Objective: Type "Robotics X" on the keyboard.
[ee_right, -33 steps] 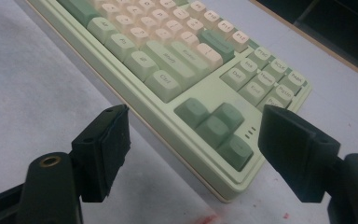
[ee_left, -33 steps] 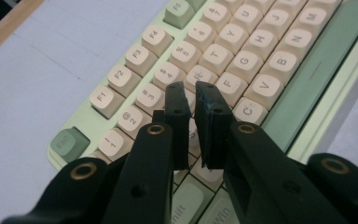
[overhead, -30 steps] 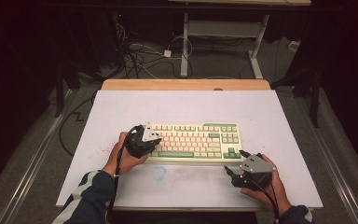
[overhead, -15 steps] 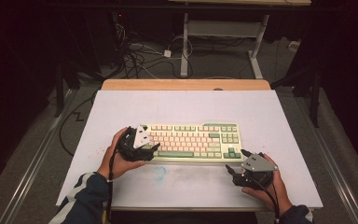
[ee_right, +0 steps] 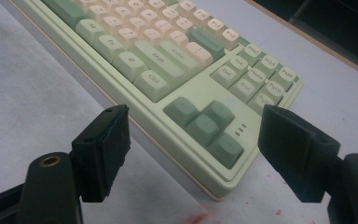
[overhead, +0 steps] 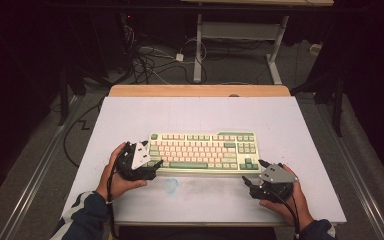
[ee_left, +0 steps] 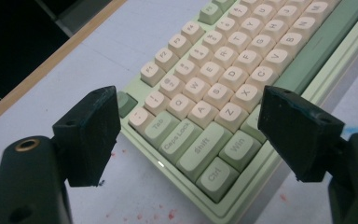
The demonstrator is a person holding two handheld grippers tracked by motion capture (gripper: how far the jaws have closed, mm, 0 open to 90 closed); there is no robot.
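A pale green keyboard with cream and green keys lies across the middle of the white table top. At the keyboard's left near corner, my left gripper is open and its jaws have just been opening. In the left gripper view the left gripper frames that corner of the keyboard, with neither pad touching it. My right gripper is open at the right near corner. In the right gripper view the right gripper stands wide before the arrow keys of the keyboard, holding nothing.
A faint blue smudge and red specks mark the table in front of the keyboard. A wooden strip edges the far side. Beyond it are floor cables and a white desk frame.
My left gripper has slid left and slightly toward me, off the keyboard's left end, and its jaws have opened wide. The right gripper and the keyboard have stayed put.
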